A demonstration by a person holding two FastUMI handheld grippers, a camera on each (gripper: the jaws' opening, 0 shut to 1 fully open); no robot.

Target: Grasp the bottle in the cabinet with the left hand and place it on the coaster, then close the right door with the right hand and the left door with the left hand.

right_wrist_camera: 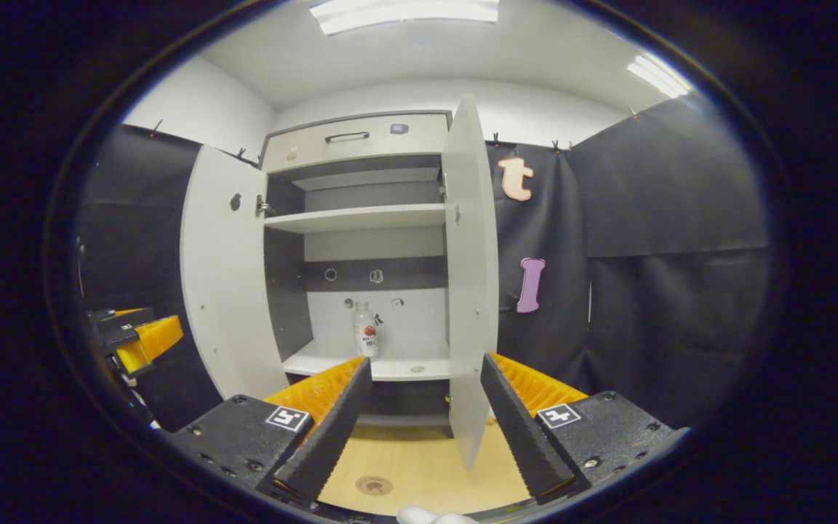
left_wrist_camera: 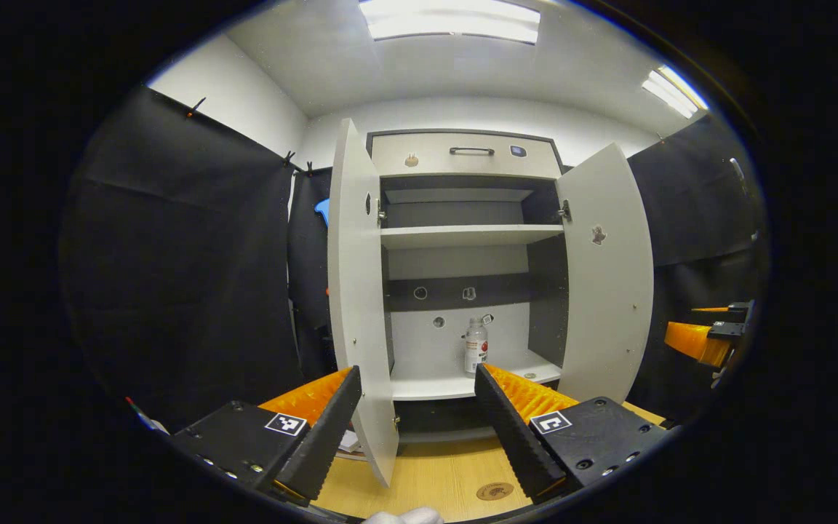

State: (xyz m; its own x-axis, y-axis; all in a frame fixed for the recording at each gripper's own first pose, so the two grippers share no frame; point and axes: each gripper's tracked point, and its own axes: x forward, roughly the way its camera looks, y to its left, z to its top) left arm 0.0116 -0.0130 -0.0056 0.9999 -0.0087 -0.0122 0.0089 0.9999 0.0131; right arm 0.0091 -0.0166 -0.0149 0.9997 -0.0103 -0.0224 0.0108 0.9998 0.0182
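A small clear bottle (left_wrist_camera: 476, 346) with a white cap and a red-and-white label stands upright on the cabinet's lower shelf (left_wrist_camera: 455, 380); the right gripper view has the bottle (right_wrist_camera: 366, 331) too. Both cabinet doors stand wide open: the left door (left_wrist_camera: 358, 291) and the right door (left_wrist_camera: 607, 269). A round brown coaster (left_wrist_camera: 495, 491) lies on the wooden table in front of the cabinet. My left gripper (left_wrist_camera: 419, 407) is open, well short of the cabinet, holding nothing. My right gripper (right_wrist_camera: 425, 404) is open too, with the right door's edge (right_wrist_camera: 471, 291) between its fingers' lines of sight.
The cabinet has an upper shelf (left_wrist_camera: 470, 234) and a top drawer with a handle (left_wrist_camera: 471, 151). The wooden table (left_wrist_camera: 433, 480) runs under the doors. Black cloth walls hang on both sides. The other gripper (left_wrist_camera: 710, 335) shows far right in the left gripper view.
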